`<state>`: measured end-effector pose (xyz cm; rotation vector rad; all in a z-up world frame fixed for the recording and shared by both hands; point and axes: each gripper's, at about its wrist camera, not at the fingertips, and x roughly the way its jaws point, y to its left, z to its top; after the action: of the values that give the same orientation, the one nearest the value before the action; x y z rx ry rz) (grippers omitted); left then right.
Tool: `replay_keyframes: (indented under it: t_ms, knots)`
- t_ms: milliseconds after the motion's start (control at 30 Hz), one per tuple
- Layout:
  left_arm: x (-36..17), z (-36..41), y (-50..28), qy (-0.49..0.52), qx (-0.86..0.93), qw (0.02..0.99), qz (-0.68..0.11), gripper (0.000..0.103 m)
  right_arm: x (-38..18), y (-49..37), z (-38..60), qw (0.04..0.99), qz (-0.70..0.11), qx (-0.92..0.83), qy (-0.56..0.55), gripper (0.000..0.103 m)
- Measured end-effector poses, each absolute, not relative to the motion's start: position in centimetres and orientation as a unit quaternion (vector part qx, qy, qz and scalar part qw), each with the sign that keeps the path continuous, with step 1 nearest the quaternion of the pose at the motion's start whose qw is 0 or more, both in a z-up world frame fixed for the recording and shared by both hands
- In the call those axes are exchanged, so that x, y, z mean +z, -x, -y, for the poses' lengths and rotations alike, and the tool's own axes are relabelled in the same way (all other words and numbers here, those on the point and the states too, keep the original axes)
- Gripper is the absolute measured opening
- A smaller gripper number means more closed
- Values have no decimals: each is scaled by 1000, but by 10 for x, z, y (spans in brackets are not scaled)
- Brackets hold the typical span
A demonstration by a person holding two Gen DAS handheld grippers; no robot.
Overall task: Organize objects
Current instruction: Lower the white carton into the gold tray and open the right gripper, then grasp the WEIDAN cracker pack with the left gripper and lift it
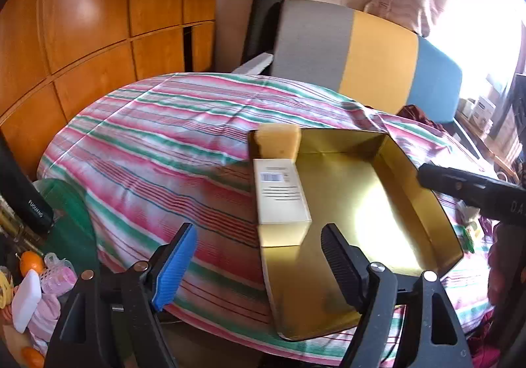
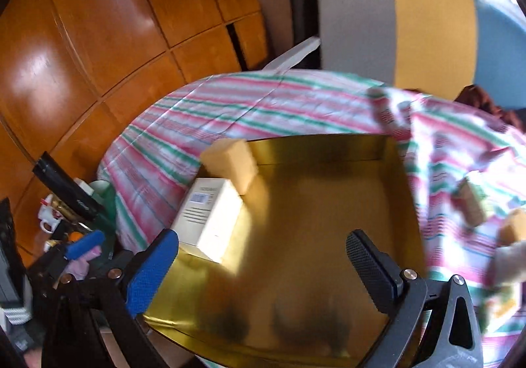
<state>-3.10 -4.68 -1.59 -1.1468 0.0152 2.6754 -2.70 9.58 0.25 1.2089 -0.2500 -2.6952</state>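
Observation:
A gold metal tray (image 1: 355, 203) lies on a striped cloth. It also shows in the right wrist view (image 2: 328, 236). A white box with a barcode (image 1: 279, 190) lies along the tray's left wall, with a yellow sponge (image 1: 279, 139) at its far end. Both also show in the right wrist view: the box (image 2: 213, 216) and the sponge (image 2: 231, 164). My left gripper (image 1: 259, 256) is open and empty over the tray's near left corner. My right gripper (image 2: 263, 259) is open and empty above the tray. Its black body (image 1: 473, 187) reaches in from the right.
The striped pink, green and white cloth (image 1: 164, 137) covers the table. More small yellow items (image 2: 473, 207) lie on the cloth to the right of the tray. A grey, yellow and blue cushion (image 1: 361, 52) stands behind. Clutter with oranges (image 1: 31, 262) sits at the lower left.

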Motion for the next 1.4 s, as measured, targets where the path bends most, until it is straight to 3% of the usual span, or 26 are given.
replay_keyframes:
  t_ms: [267,500,867,1033,1400]
  knots:
    - [-18,7,24,397,905,153,-31,80,15,-14,-174,17,86,-919,-385,103]
    - [-10,-37,17,390,890,232,-39,80,20,-68,-279,-106,109,-915,-374,103]
    - [-10,-125,11,440,835,327,-56,75,13,-183,-446,-317,244,-863,-308,103]
    - [-8,-177,-5,429,814,381,-95,77,-6,-216,-480,-327,345,-843,-254,103]
    - [-39,-302,-50,359,767,465,-257,82,-6,-214,-478,-293,369,-850,-235,103]
